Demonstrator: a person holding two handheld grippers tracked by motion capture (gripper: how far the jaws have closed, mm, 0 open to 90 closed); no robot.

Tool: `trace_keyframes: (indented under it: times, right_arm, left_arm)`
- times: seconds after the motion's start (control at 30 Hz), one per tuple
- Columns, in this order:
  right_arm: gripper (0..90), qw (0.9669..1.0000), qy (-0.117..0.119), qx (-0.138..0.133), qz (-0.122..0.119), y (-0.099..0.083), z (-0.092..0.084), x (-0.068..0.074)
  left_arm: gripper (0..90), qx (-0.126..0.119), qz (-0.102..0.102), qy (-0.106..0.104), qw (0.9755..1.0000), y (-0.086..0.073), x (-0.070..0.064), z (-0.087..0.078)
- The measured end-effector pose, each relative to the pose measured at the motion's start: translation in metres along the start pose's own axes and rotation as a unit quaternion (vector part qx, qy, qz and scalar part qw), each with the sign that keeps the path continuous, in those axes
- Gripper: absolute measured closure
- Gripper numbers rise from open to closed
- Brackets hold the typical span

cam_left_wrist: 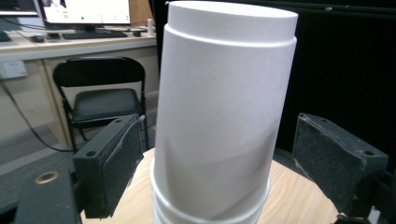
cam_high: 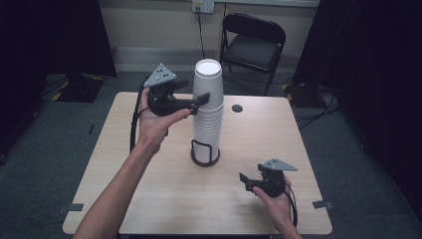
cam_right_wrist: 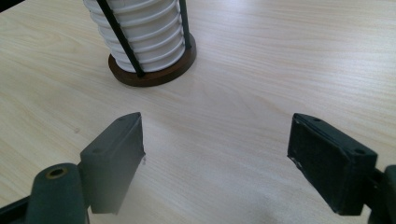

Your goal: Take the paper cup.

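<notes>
Left tool [cam_high: 203, 98]: raised at the top of the cup stack [cam_high: 208, 112], jaws spread wide and standing either side of the top cup [cam_left_wrist: 224, 112]. In the left gripper view both pads are clear of the cup wall, one on each side with a visible gap, so no grip has been made. The top cup sits upside down, nested on the cups beneath it, its rim line showing just above the next one down; it does not look lifted or tilted. Right tool [cam_high: 244, 180]: low over the near right part of the tabletop [cam_high: 164, 199], jaws wide and holding nothing, pointed toward the stack. In the right gripper view the foot of the stack sits ahead of it in a round dark wooden holder [cam_right_wrist: 152, 73] with thin black upright wires, well apart from the jaws. The stack stands upright near the middle of the tabletop. No loose cup lies on the wood. Judgement: the work appears to be taking the top cup off the stack, and it is at the approach stage. Done: left tool positioned around the cup. Left: closing on the cup, lifting it free, setting it down. The right tool's part cannot be told.
</notes>
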State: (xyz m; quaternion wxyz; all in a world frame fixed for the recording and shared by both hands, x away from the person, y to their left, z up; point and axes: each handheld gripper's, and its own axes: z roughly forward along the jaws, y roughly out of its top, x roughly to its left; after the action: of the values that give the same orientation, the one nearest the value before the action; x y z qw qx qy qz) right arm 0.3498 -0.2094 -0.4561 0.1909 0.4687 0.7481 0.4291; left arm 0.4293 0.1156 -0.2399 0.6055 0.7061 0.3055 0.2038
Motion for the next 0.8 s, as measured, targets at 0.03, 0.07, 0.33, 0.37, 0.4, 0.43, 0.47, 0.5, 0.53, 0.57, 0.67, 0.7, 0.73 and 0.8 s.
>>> trace_keyframes:
  times: [0.03,0.07,0.33,0.37,0.4,0.43,0.47,0.5,0.53,0.57,0.67,0.7,0.73,0.8]
  right_arm:
    - [17.9,1.0000,0.001,0.000,0.001,0.000,0.000,0.000]
    - [17.8,1.0000,0.002,-0.002,0.000,0.000,0.000,0.000]
    - [17.6,1.0000,0.005,-0.006,-0.004,0.000,0.000,0.001]
    - [17.6,1.0000,0.003,-0.003,-0.003,0.000,0.000,0.001]
    - [17.6,1.0000,0.003,0.000,-0.004,0.000,0.001,0.001]
    - [17.6,1.0000,0.002,0.002,-0.003,0.000,0.002,0.000]
    - [17.5,1.0000,0.004,0.003,-0.001,0.000,0.002,0.000]
    - [17.5,1.0000,0.003,0.004,-0.003,0.000,0.002,0.000]
    - [17.4,1.0000,0.003,0.003,-0.003,0.000,0.002,0.000]
    - [17.4,1.0000,0.002,0.002,-0.003,0.000,0.001,0.000]
    - [17.3,1.0000,0.003,0.002,-0.001,0.000,0.001,0.000]
    - [17.3,1.0000,0.004,0.003,0.001,0.000,0.001,0.000]
    - [17.2,1.0000,0.003,0.002,0.000,0.000,0.002,0.000]
    - [17.3,1.0000,0.003,0.002,-0.001,0.000,0.002,0.000]
  left_arm:
    - [15.6,0.000,-0.003,-0.004,1.0000,0.001,0.001,0.002]
    - [15.6,0.000,-0.003,-0.001,1.0000,0.001,0.001,0.004]
    - [15.4,0.015,0.001,0.000,0.9999,0.003,-0.002,0.021]
    - [15.1,0.017,0.006,0.003,0.9998,0.003,-0.003,0.023]
    - [15.3,0.019,0.008,0.005,0.9998,0.004,-0.003,0.025]
    - [14.8,0.020,0.007,0.006,0.9998,0.004,-0.003,0.027]
    - [14.5,0.022,0.002,0.005,0.9997,0.005,-0.002,0.029]
    - [14.3,0.024,0.002,0.004,0.9997,0.005,-0.002,0.031]
    - [14.2,0.024,0.002,0.004,0.9997,0.005,-0.002,0.031]
    - [14.2,0.031,0.006,0.007,0.9995,0.006,-0.002,0.035]
    - [13.4,0.036,0.011,0.010,0.9993,0.007,-0.003,0.041]
    - [13.4,0.038,0.010,0.010,0.9992,0.007,-0.003,0.043]
    - [13.4,0.040,0.008,0.009,0.9991,0.006,-0.002,0.046]
    - [13.4,0.044,0.011,0.010,0.9989,0.004,-0.002,0.050]
